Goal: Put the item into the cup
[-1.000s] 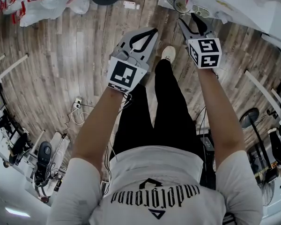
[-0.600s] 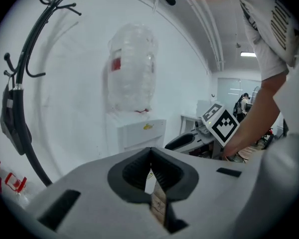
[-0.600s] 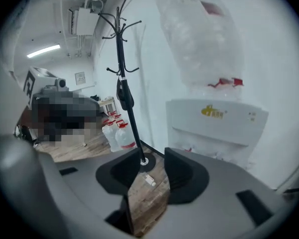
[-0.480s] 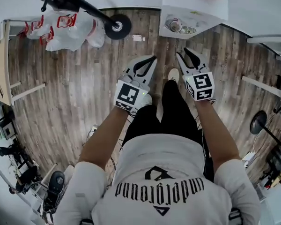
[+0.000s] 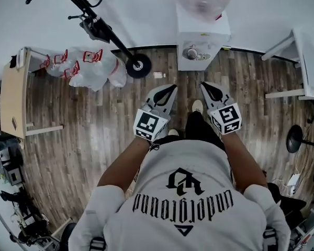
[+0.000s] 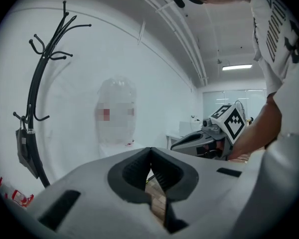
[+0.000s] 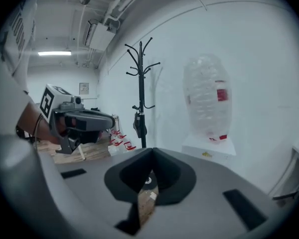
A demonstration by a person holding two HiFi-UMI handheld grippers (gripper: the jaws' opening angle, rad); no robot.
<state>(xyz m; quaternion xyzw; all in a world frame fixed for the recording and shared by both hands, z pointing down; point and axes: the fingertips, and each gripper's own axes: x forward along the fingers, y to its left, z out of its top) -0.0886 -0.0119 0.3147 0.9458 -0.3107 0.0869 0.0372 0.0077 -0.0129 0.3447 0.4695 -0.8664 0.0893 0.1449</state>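
Well, the left gripper (image 6: 150, 151) was held out in front of the person, its jaws brought together tip to tip with nothing between them. Only floor planks showed through the slit below the tips. Ahead of those jaws and off to their left stood a black coat rack (image 7: 140, 83), with white bags (image 5: 83, 67) printed in red lying by its foot. Straight ahead of both pairs of jaws, and well apart from them, stood the white water dispenser (image 5: 209, 27) with its clear bottle (image 7: 207, 96) on top. What looked like the cup (image 5: 191, 53) sat on the dispenser's front ledge. It lay ahead of the gap between the two grippers, well beyond the tips of either, and neither pair of jaws touched it. The right gripper (image 7: 151, 151) was held beside the left one, apart from it and pointing the same way. Its jaws had just been closing and stood shut, pad against pad, with nothing caught between them.
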